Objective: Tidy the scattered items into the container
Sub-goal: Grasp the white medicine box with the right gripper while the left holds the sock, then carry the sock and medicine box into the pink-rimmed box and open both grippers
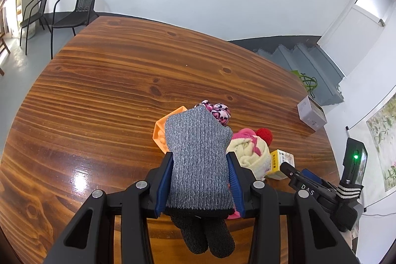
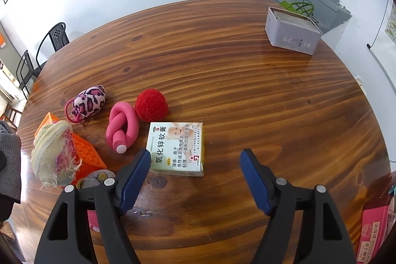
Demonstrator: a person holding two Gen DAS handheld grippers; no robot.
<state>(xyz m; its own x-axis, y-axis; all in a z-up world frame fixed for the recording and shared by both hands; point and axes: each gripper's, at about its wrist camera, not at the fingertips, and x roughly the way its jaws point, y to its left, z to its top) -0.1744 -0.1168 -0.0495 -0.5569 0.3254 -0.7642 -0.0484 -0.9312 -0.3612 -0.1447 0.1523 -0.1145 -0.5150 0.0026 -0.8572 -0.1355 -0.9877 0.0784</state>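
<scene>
My left gripper [image 1: 200,180] is shut on a grey knitted glove [image 1: 198,152], whose dark fingers hang below the jaws. The glove hangs over an orange basket [image 1: 160,130] and hides most of it. A cream knitted cloth [image 2: 55,157] drapes over the basket's [image 2: 86,152] edge. My right gripper [image 2: 195,180] stands open above the table with nothing between its pads. A white medicine box [image 2: 177,149] lies just ahead of its left finger. Beyond lie a knotted pink foam roller [image 2: 122,128], a red pom-pom ball [image 2: 151,105] and a pink leopard-print scrunchie [image 2: 90,102].
A grey tin [image 2: 292,31] stands at the table's far right edge. A small grey fabric item [image 2: 96,178] lies in front of the basket. A pink carton [image 2: 373,234] sits off the table's near right. Two black chairs [image 1: 74,9] stand beyond the far left corner.
</scene>
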